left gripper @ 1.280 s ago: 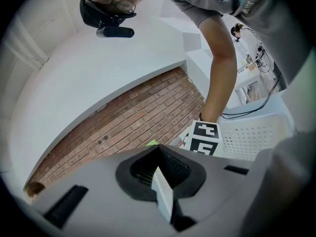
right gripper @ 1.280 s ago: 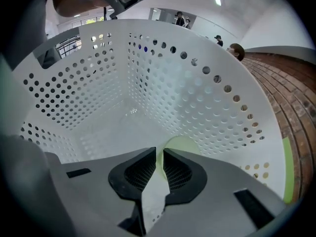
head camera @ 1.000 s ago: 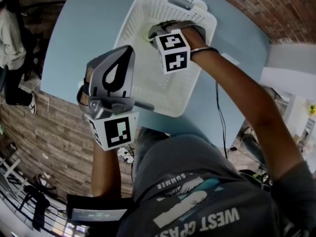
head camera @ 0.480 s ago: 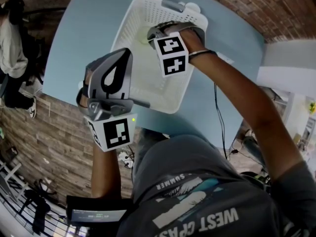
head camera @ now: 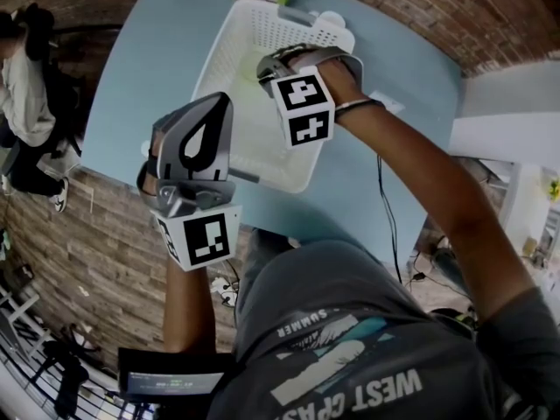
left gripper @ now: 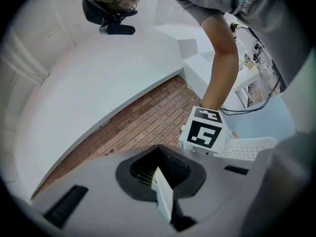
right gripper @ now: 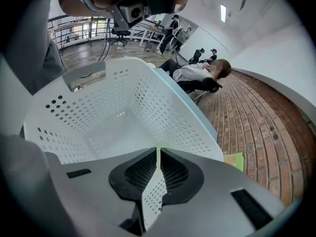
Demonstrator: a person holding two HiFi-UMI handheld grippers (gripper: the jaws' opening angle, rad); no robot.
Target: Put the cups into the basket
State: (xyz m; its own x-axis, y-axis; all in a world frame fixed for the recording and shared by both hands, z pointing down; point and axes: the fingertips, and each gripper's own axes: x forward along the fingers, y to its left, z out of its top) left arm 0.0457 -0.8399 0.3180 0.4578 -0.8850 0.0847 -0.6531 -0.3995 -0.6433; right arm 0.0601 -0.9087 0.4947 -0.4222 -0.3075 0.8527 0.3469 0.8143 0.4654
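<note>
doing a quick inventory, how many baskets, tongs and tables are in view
basket: 1
tongs: 2, left tongs and right tongs
table: 1
total: 4

Grey printed T-shirt [head camera: 332, 339], grey left gripper [left gripper: 157, 171] with black-and-white marker cube [head camera: 199, 237].

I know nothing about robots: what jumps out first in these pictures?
A white holed basket sits on a blue table. Above it hangs the right claw, its jaws just closing with nothing between them, carrying a black-and-white patterned cube. The left claw is held by the table's near edge.
</note>
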